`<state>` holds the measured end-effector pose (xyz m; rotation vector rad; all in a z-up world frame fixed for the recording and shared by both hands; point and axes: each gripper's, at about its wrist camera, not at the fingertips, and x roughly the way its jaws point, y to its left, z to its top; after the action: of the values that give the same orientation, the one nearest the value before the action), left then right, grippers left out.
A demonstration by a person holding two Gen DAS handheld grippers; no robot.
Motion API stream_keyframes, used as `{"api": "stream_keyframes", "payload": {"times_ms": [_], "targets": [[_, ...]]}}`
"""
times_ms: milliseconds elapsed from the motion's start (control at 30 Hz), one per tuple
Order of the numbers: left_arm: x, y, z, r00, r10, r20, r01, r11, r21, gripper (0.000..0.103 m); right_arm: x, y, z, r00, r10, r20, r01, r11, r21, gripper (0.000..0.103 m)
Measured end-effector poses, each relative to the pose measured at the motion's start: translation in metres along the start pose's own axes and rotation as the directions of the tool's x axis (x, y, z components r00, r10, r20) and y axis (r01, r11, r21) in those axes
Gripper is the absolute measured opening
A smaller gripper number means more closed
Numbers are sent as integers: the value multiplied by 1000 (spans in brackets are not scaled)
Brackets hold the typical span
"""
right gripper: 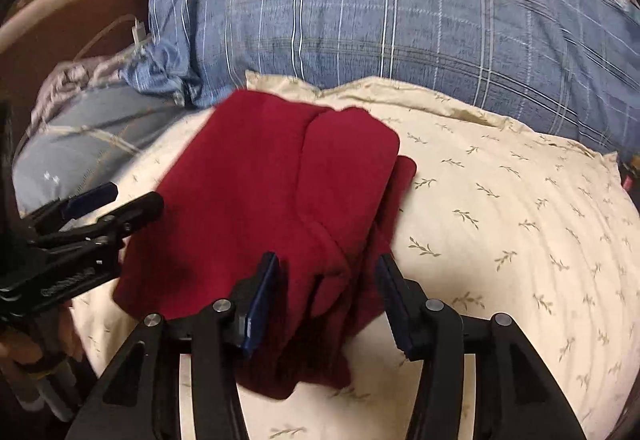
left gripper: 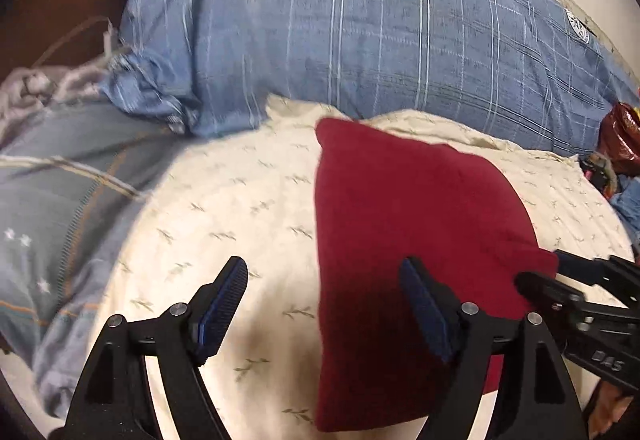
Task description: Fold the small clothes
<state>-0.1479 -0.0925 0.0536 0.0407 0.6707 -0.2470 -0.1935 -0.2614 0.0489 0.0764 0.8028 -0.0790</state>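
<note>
A dark red garment (left gripper: 412, 240) lies folded on a cream leaf-print pillow (left gripper: 224, 208). My left gripper (left gripper: 324, 280) is open, its jaws straddling the garment's left edge just above it. In the right wrist view the red garment (right gripper: 272, 200) shows folded layers, with a flap doubled over on its right side. My right gripper (right gripper: 328, 280) is open, its jaws on either side of the garment's near right part, with the cloth between them. The right gripper also shows in the left wrist view (left gripper: 560, 276), at the garment's right corner. The left gripper appears in the right wrist view (right gripper: 116, 200).
A big blue plaid pillow (left gripper: 360, 40) with a round crest lies behind the cream pillow (right gripper: 520, 240). Grey-blue bedding (left gripper: 52, 208) bunches at the left. A brown headboard (left gripper: 60, 8) with a white cable stands at the far left. A red shiny bag (left gripper: 620, 136) sits at the right.
</note>
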Motion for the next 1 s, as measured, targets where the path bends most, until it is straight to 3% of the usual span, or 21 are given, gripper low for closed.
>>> {"api": "stream_keyframes", "payload": {"times_ms": [100, 233, 1000], "targets": [[-17, -3, -6, 1000, -9, 14, 9, 1000, -11, 79, -15, -4, 1, 999, -11, 41, 10, 999, 37, 67], [-30, -2, -13, 999, -4, 37, 5, 1000, -10, 79, -26, -2, 4, 996, -4, 87, -3, 997, 78, 71], [-44, 19, -13, 996, -1, 92, 2, 1000, -17, 79, -25, 18, 7, 998, -33, 60, 28, 996, 81, 78]]}}
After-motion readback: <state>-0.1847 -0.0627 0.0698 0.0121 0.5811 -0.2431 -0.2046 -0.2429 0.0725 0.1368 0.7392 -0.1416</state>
